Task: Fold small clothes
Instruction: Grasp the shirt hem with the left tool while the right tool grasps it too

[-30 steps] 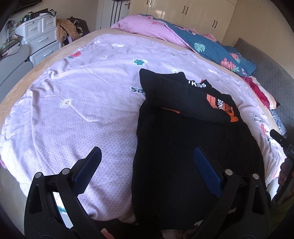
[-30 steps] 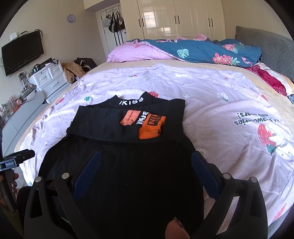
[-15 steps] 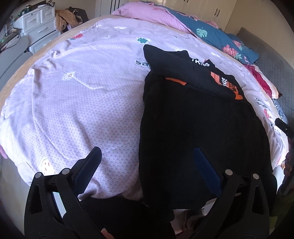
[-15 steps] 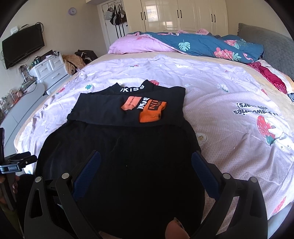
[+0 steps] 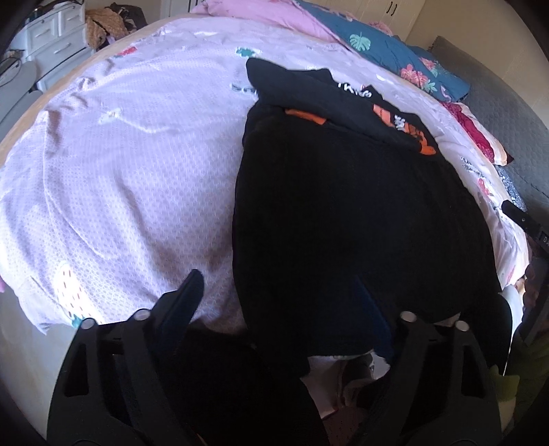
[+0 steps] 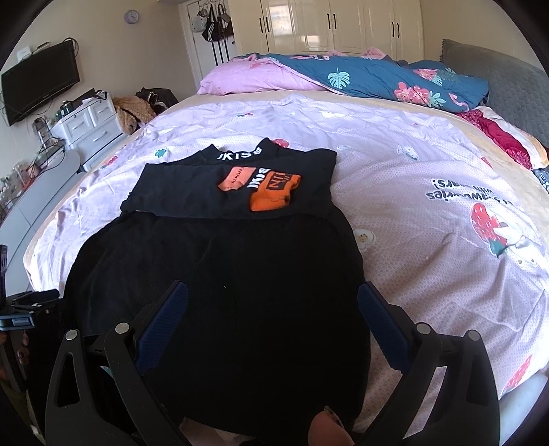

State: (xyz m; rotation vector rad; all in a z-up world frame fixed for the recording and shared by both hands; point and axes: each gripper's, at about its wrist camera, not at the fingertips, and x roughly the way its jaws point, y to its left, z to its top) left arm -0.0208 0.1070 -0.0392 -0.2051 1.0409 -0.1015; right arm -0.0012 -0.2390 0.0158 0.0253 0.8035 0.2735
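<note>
A black garment (image 6: 223,267) lies spread on the lilac bed cover (image 6: 429,212), its far part folded over with orange and white print (image 6: 271,188) on top. Its near hem hangs over the bed's front edge. It also shows in the left wrist view (image 5: 343,212). My right gripper (image 6: 272,302) is open and empty, just above the garment's near part. My left gripper (image 5: 279,291) is open and empty, over the garment's near left corner at the bed edge. The left gripper also shows at the left edge of the right wrist view (image 6: 27,305).
Pink and blue floral bedding (image 6: 343,75) is piled at the head of the bed. A grey headboard (image 6: 514,89) is at the right. White drawers (image 6: 89,127) and a TV (image 6: 41,85) stand to the left. Wardrobes (image 6: 326,27) line the back wall.
Both grippers have drawn back toward the near bed edge and lowered. The left gripper now looks down over the garment's hanging hem. The garment lies unmoved.
</note>
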